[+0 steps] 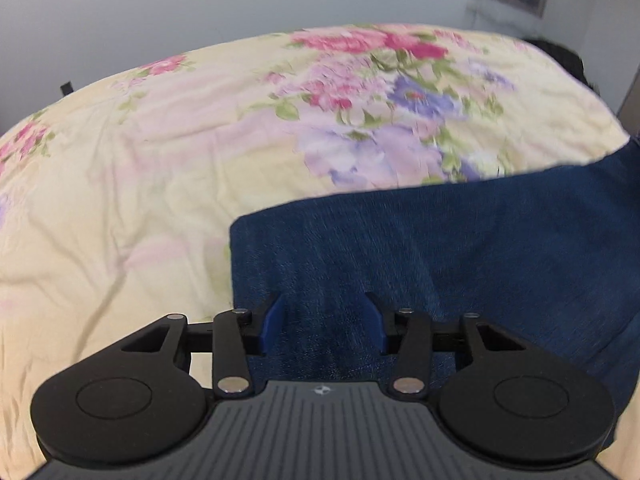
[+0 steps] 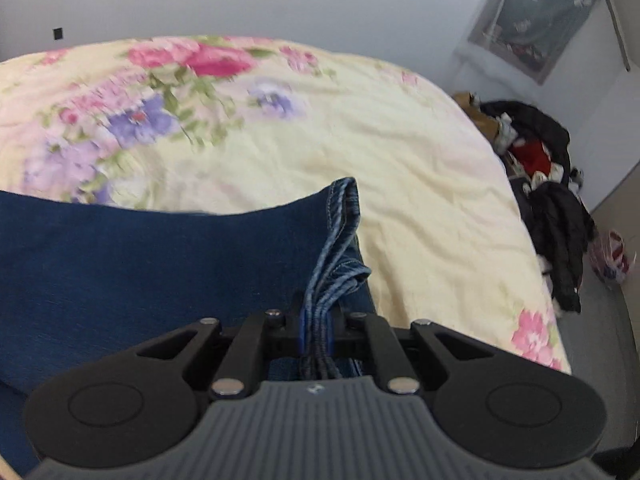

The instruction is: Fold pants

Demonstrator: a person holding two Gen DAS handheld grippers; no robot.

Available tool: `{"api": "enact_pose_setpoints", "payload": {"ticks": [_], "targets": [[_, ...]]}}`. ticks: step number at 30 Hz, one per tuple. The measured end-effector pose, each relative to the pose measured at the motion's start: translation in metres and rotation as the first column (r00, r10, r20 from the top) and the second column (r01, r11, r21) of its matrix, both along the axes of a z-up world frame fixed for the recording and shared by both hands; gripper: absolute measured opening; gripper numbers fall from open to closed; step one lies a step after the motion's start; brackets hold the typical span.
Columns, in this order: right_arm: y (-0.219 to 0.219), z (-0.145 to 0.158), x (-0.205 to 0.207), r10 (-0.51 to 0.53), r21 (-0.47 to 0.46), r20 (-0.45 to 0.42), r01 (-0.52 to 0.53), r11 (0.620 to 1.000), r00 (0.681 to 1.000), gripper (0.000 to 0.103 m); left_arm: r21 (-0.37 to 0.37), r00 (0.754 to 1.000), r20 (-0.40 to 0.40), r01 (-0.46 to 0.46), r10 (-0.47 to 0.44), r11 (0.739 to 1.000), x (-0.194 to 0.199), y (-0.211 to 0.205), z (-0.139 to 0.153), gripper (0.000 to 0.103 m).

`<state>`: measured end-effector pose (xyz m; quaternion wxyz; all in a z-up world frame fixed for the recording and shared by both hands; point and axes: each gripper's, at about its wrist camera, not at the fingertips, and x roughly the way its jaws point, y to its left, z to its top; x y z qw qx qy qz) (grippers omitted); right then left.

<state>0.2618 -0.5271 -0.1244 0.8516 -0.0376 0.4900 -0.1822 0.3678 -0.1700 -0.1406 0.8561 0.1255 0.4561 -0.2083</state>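
Observation:
Dark blue denim pants [image 1: 460, 248] lie on a floral bedsheet [image 1: 140, 200], folded into a broad band. In the left wrist view my left gripper [image 1: 324, 308] hovers over the band's left end, near its straight left edge. Its blue pads [image 1: 274, 320] stand apart, with flat denim showing between them and nothing pinched. In the right wrist view my right gripper [image 2: 318, 316] is shut on a bunch of stitched hem layers [image 2: 340, 216] at the right end of the pants [image 2: 140, 264]. The gathered hems run up out of the jaws.
The yellow flowered sheet [image 2: 400, 184] stretches beyond the pants toward a pale wall. Off the bed's right side a pile of dark and red clothes [image 2: 552, 184] and a patterned bag [image 2: 610, 256] lie on the floor. A framed picture [image 2: 532, 12] hangs on the wall.

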Motion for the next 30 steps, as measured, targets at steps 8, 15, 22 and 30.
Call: {"api": "enact_pose_setpoints", "payload": {"ticks": [8, 15, 22, 30], "targets": [[-0.007, -0.039, 0.006, 0.037, 0.013, -0.026, -0.036, 0.999, 0.999, 0.003, 0.042, 1.0, -0.01, 0.014, -0.014, 0.999, 0.009, -0.005, -0.017, 0.054], [0.015, 0.025, -0.022, 0.179, -0.124, 0.116, -0.165, 0.979, 0.977, 0.002, 0.012, 1.0, 0.018, 0.012, -0.012, 1.0, 0.009, 0.002, -0.013, 0.054], [-0.009, -0.015, -0.008, 0.143, -0.104, 0.034, -0.139, 0.985, 0.989, 0.002, 0.001, 1.0, 0.006, -0.01, 0.01, 1.0, 0.017, 0.001, -0.017, 0.054], [-0.04, -0.042, -0.013, 0.026, -0.003, 0.086, -0.026, 1.0, 0.996, 0.034, 0.016, 1.0, -0.004, -0.007, 0.007, 1.0, 0.02, -0.005, -0.023, 0.055]]}}
